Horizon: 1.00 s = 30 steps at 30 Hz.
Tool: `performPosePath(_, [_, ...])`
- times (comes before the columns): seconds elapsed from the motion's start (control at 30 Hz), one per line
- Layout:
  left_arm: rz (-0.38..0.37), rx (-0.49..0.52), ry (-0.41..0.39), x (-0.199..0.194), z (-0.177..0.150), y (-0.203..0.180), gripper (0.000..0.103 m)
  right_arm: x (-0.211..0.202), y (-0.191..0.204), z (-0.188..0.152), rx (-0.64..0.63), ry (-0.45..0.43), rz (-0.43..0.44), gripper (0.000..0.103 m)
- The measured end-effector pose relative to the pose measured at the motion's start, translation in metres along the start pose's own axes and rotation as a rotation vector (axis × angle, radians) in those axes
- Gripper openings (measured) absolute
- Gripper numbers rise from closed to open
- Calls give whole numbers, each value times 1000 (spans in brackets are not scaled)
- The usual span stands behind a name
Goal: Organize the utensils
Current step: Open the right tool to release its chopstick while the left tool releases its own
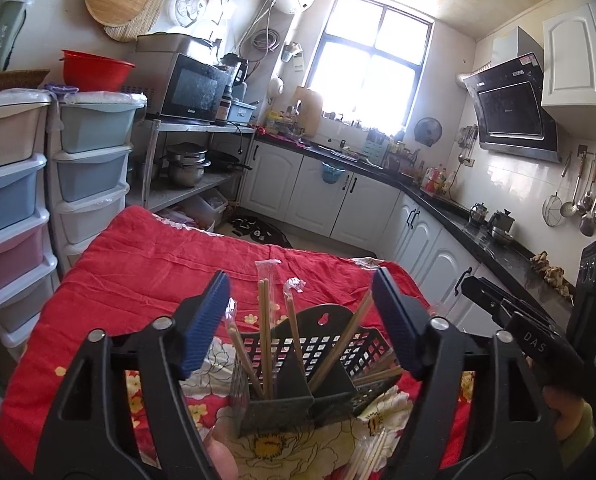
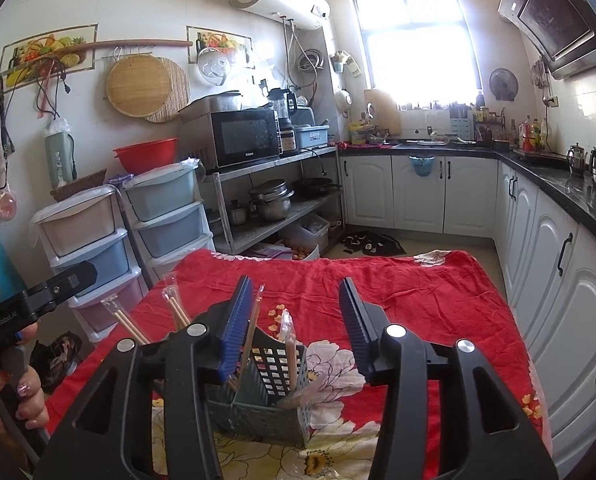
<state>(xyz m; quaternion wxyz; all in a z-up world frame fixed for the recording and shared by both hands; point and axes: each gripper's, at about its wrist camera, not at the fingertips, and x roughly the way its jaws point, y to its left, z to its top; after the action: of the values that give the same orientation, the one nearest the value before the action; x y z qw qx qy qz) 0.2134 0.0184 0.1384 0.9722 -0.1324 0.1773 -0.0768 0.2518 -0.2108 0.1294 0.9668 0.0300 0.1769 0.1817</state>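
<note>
A grey perforated utensil holder (image 1: pixel 329 364) with several compartments stands on the red floral cloth (image 1: pixel 146 264). Wrapped wooden chopsticks (image 1: pixel 264 332) lean upright in it. More wrapped chopsticks (image 1: pixel 371 452) lie loose on the cloth in front of it. My left gripper (image 1: pixel 299 278) is open, its blue pads wide on either side of the holder's top and touching nothing. In the right wrist view the holder (image 2: pixel 274 404) sits low between the fingers, with chopsticks (image 2: pixel 292 356) in it. My right gripper (image 2: pixel 294 282) is open and grips nothing. Each gripper shows at the edge of the other's view.
Stacked plastic drawers (image 2: pixel 166 216) stand left of the table. Behind them is a metal shelf with a microwave (image 2: pixel 246 136) and pots (image 2: pixel 272 200). White cabinets under a black counter (image 2: pixel 557 184) run along the right. The cloth's far edge (image 2: pixel 337 260) drops to the floor.
</note>
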Motion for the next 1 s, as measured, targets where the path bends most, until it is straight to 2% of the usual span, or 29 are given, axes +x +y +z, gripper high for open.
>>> performPosePath(0.23, [2, 5, -7, -13, -6, 0, 92, -23, 0, -3, 0, -17, 4, 53])
performPosePath(0.67, [24, -7, -2, -28, -19, 6, 92, -42, -2, -15, 13, -12, 11, 57])
performPosePath(1.0, [32, -17, 31, -33, -34, 9, 92, -49, 1, -28, 10, 23, 28, 61])
